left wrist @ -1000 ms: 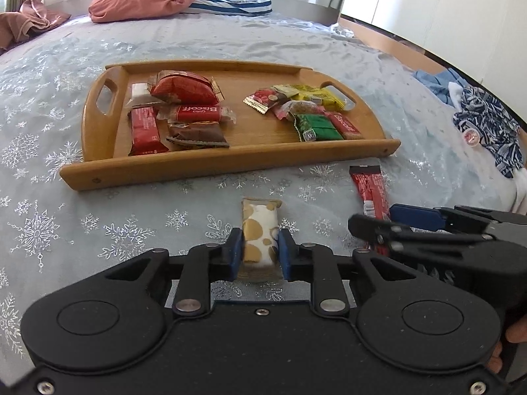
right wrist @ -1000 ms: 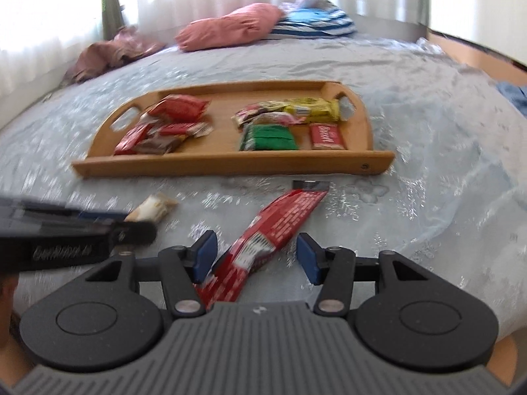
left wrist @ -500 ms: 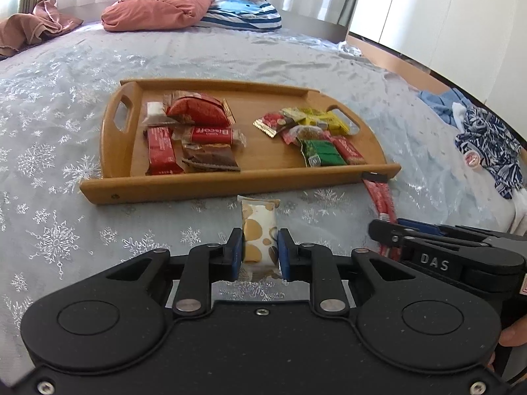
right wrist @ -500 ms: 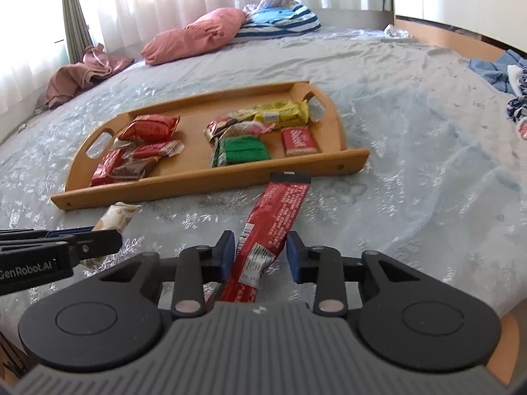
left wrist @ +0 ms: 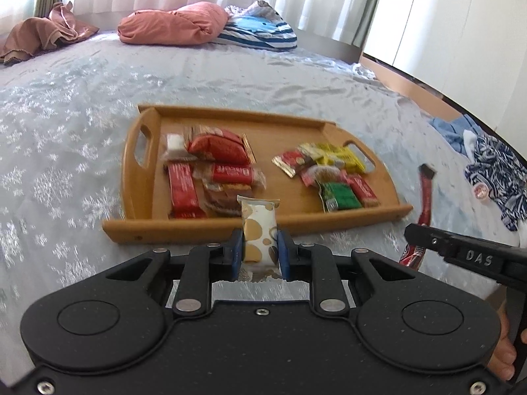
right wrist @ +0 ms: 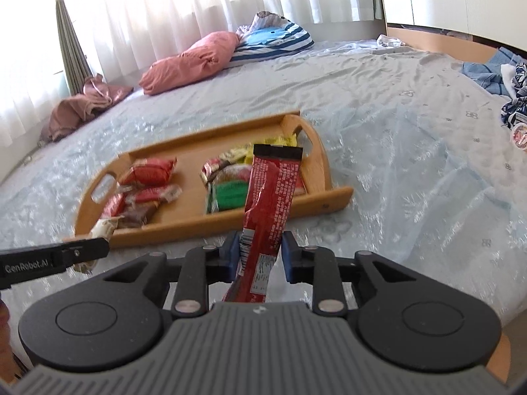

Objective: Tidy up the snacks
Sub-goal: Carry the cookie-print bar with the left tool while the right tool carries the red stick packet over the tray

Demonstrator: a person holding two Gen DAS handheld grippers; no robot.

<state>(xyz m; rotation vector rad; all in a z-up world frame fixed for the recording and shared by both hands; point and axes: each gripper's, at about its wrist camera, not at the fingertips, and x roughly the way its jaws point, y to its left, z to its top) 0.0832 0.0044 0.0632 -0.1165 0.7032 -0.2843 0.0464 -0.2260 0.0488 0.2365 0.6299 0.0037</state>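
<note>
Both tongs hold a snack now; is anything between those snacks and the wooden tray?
Nothing visible. The white gold-spotted bar in the left tongs and the long red wrapper in the right tongs face only the tray's low front rim.

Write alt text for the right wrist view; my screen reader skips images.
The right gripper holds a long red snack packet above a pale blue bedspread. Beyond it lies a wooden tray of sorted snacks.

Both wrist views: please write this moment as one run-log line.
left hand-held gripper: shut on cream snack bar | right hand-held gripper: shut on red wrapper | wooden tray: ahead
</note>
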